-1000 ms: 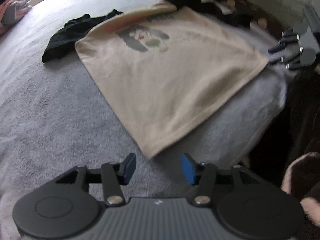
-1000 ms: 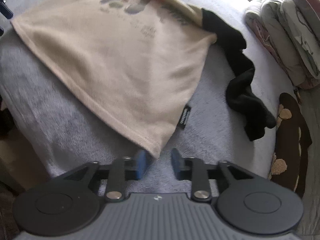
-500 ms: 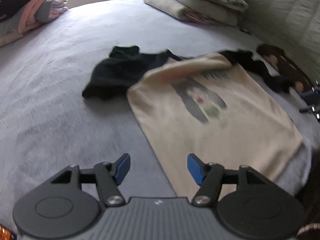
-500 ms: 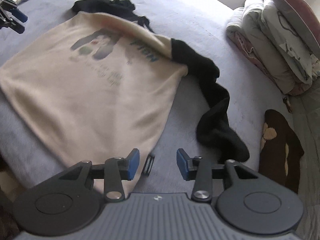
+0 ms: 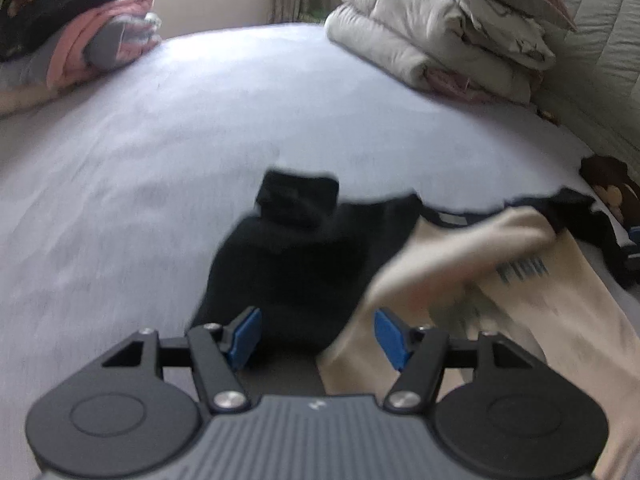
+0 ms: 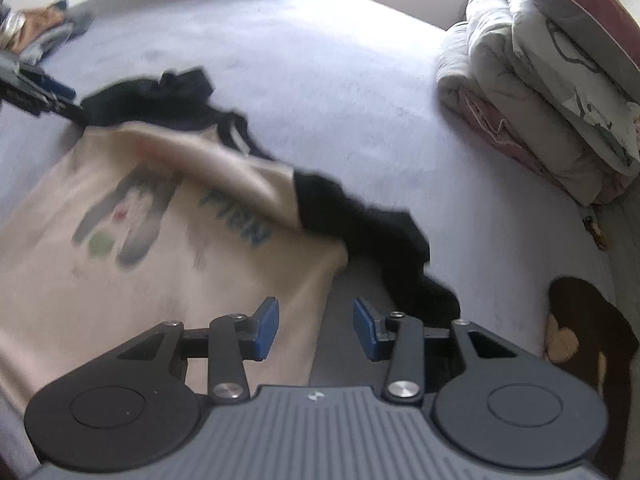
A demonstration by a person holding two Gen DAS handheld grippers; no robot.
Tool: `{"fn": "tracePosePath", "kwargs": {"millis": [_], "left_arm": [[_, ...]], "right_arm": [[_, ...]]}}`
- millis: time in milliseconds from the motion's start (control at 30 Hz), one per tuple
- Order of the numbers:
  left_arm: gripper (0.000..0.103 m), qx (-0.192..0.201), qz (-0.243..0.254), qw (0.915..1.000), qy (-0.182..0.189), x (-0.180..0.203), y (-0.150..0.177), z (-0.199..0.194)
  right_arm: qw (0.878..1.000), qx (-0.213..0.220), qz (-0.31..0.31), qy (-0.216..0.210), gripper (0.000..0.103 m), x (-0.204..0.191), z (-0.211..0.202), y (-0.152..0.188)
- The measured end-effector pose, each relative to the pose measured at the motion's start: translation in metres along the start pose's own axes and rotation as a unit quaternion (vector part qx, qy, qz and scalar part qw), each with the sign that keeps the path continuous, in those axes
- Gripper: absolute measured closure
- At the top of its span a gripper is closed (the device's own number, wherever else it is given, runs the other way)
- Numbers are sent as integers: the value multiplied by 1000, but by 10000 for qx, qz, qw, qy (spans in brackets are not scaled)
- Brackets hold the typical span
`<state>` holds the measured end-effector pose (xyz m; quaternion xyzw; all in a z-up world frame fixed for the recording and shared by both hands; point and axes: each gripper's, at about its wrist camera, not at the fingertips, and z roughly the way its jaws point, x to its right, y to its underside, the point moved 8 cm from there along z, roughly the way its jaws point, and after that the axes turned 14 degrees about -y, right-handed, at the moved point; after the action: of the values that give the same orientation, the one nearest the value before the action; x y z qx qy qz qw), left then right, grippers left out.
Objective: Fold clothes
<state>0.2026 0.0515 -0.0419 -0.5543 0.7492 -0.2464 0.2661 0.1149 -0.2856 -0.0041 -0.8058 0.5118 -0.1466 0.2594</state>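
Brown plush toy (image 6: 592,332) clearest at right wrist.

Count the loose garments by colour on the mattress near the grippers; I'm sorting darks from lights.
Beige: 1, the printed shirt
Black: 1, the garment lying partly under the shirt; it may be more than one piece
Total: 2

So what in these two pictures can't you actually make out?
- Print on the beige shirt: blurred in both views; lettering unreadable.
- Black garment: right wrist view shows part of it tucked under the shirt; its kind is unclear.
- Shirt's lower hem: cut off by the left gripper body and by the frame edge.
- Brown patterned item: cut off by the edge and by the right gripper.
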Motion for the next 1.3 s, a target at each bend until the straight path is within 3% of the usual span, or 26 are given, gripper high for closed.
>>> {"fn": "tracePosePath", "kwargs": {"millis": [167,367,533,700,800,867,900,967,1000,1167,1300], "left_arm": [[39,235,135,9996,72,10,-30,33],[40,154,177,9995,215,24,-44,71],[41,81,145,9994,287,31,-50,93],[43,-14,141,9994,300,34,-52,106],[50,-123,136,9991,385,35,-50,108],[65,-213,91,9985,504,36,-48,106],[70,-263,87,9982,526,36,-46,105],[87,-335,97,9978,559,36,-41,101],[92,-330,85,9979,548,35,-40,100],[96,54,-285,9993,243,26,-38,81],[96,729,-606,9951,-279,11,-49,57]], "right_arm": [[9989,317,330,-97,59,20,19,-30],[9965,492,655,-171,59,40,44,-53],[9924,484,1031,-473,59,52,70,-64],[9806,467,1735,-781,59,67,95,-71],[9695,426,2224,-935,59,76,110,-70],[9651,335,2406,-977,59,78,120,-67],[9655,277,2399,-976,60,76,124,-65],[9682,199,2285,-1005,74,69,130,-62],[9702,182,2189,-1026,88,64,132,-62],[9863,500,1476,-535,97,46,123,-68],[9912,912,961,-50,98,35,111,-88]]}}
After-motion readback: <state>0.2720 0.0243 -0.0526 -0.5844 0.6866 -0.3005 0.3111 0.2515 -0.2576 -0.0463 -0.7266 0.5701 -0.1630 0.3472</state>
